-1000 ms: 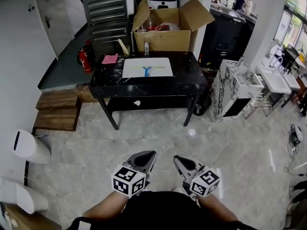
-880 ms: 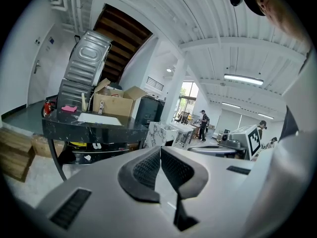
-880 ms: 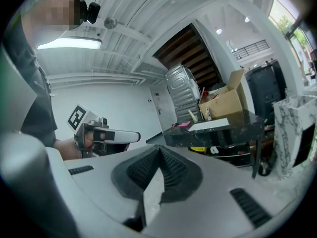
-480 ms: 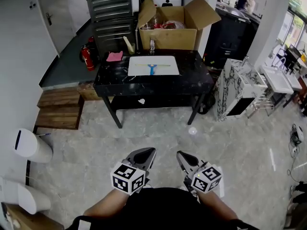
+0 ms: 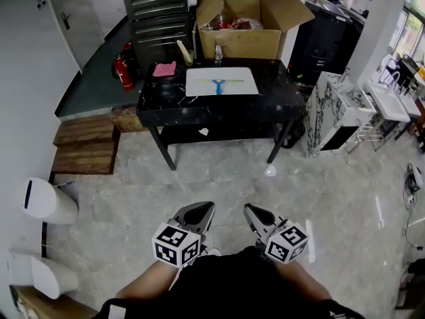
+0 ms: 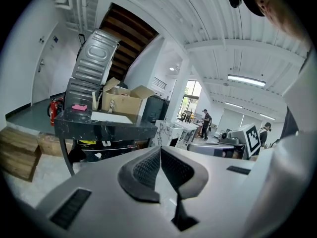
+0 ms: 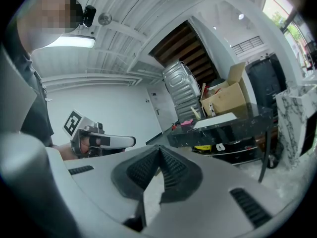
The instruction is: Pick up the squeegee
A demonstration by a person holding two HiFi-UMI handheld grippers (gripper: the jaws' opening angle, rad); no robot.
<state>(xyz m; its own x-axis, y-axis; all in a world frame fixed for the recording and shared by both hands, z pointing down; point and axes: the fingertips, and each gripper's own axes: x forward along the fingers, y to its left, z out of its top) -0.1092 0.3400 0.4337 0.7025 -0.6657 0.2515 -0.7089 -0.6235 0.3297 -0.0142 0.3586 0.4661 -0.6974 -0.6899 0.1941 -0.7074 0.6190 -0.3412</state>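
Lying on a white mat atop the black worktop, the squeegee sits well apart from the left gripper and right gripper. Fingers on both are clenched together, holding nothing.

We have edged forward with both grippers. The table ahead of the fingers looks a little larger than a second ago, and the squeegee now lines up between the left gripper and right gripper, still well apart.
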